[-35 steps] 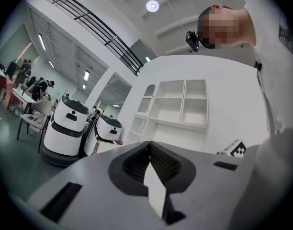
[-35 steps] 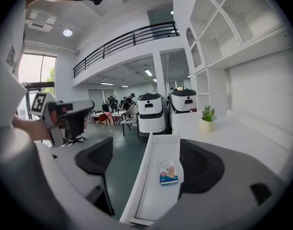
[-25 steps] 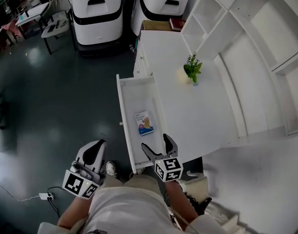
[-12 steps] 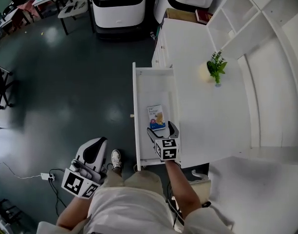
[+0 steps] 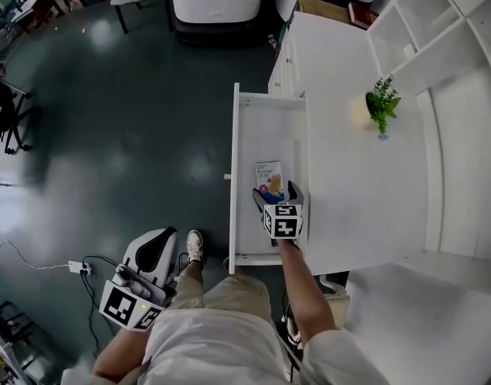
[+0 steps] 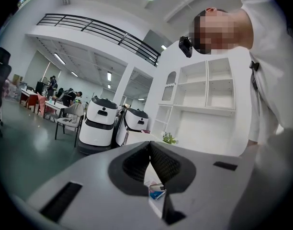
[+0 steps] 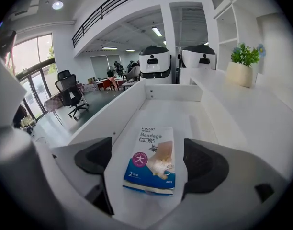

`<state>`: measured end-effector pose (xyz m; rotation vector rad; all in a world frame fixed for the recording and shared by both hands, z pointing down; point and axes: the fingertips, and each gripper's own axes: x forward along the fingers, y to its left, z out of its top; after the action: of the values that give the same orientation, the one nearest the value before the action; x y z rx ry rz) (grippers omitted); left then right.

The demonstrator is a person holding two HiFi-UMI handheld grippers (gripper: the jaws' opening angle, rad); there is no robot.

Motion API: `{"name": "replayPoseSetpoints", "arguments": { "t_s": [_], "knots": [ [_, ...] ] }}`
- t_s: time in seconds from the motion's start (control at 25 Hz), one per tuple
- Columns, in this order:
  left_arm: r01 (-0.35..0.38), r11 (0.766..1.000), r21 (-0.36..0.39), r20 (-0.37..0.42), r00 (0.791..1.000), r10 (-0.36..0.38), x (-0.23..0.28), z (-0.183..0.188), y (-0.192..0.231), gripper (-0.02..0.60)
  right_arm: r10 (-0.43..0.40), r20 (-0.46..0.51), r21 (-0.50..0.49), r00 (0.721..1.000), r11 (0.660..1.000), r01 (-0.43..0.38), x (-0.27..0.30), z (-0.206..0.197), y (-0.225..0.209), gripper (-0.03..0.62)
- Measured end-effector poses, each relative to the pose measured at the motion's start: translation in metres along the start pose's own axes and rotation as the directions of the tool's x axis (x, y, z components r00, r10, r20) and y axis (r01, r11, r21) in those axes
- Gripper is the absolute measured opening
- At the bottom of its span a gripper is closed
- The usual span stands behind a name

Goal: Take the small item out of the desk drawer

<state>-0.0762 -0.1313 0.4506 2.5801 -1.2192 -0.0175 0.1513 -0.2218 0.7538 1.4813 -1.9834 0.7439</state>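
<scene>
The small bandage box (image 7: 151, 159) lies flat on the bottom of the open drawer (image 5: 233, 175), in the half near the person, with its printed face up. The right gripper (image 5: 275, 192) is lowered into the drawer over the box. Its two jaws are wide apart, one on each side of the box, and a small gap shows between the pads and the box, so it is not clamped. The drawer is pulled far out from the white desk (image 5: 350, 175). A small green plant (image 5: 382, 107) stands on the desk top, well apart from the drawer. The left gripper (image 5: 159, 243) hangs low at the person's left side, above the dark floor (image 5: 133, 135), with its jaws together and nothing between them.
</scene>
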Motion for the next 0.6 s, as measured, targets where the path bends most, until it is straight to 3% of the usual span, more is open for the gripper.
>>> {"name": "replayPoseSetpoints", "arguments": {
  "t_s": [0.2, 0.6],
  "knots": [
    [-0.034, 0.999, -0.023, -0.009, 0.999, 0.033, -0.008, -0.009, 0.003, 0.017, 0.005, -0.065, -0.03, 0.998, 1.0, -0.007, 0.018, -0.011, 0.001, 0.462],
    [-0.066, 0.997, -0.049, -0.014, 0.998, 0.065, -0.016, -0.011, 0.019, 0.016, -0.014, -0.136, 0.009, 0.991, 1.0, 0.016, 0.044, -0.009, -0.011, 0.472]
  ]
}}
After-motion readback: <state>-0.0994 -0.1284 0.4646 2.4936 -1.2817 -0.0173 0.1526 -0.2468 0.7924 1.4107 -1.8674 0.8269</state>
